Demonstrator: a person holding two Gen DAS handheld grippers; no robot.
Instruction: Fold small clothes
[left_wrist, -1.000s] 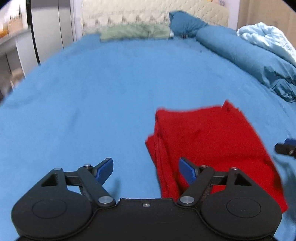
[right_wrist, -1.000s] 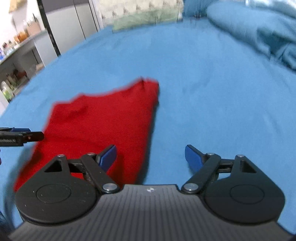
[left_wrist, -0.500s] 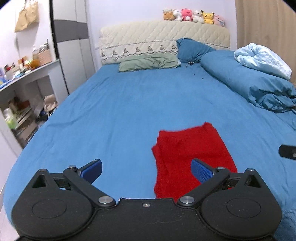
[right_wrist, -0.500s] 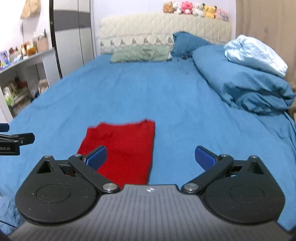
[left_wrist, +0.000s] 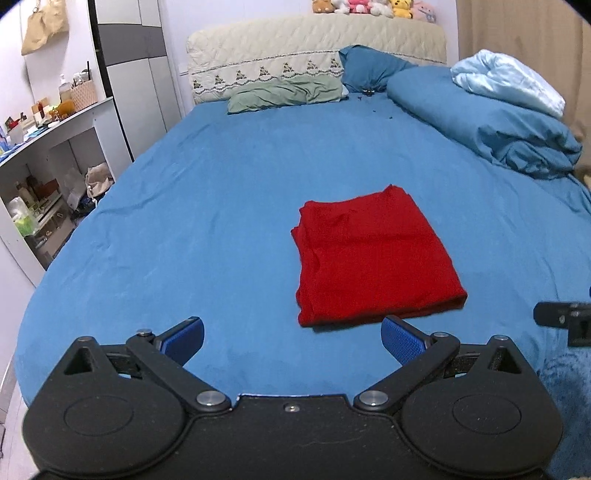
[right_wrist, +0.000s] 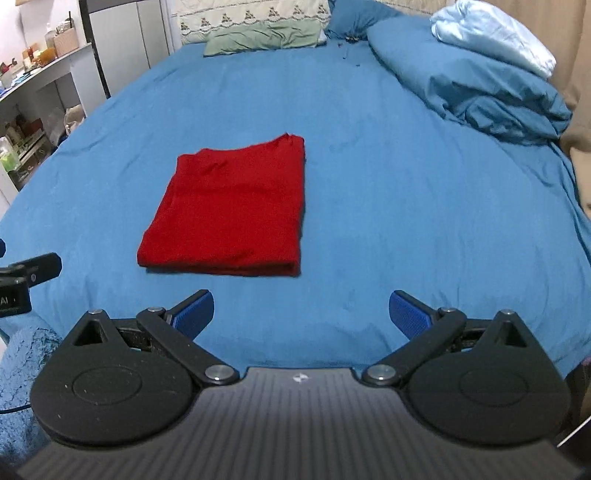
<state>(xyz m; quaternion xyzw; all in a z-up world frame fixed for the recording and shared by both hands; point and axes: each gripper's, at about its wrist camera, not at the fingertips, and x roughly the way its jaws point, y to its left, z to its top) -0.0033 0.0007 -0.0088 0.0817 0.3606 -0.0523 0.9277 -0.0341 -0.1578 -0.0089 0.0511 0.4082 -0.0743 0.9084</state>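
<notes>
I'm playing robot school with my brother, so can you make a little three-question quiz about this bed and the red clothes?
1. True or false: the red folded garment lies flat on the blue bedsheet, and nothing grips it.
2. Which is it? The left gripper and the right gripper are: A) both open, B) both shut, C) one of each.
3. Fill in: the green pillow lies at the head of the bed beside a ____ pillow.

Key
1. True. Both grippers hang short of the garment.
2. A. Each pair of blue pads stands wide apart.
3. Blue.
</notes>
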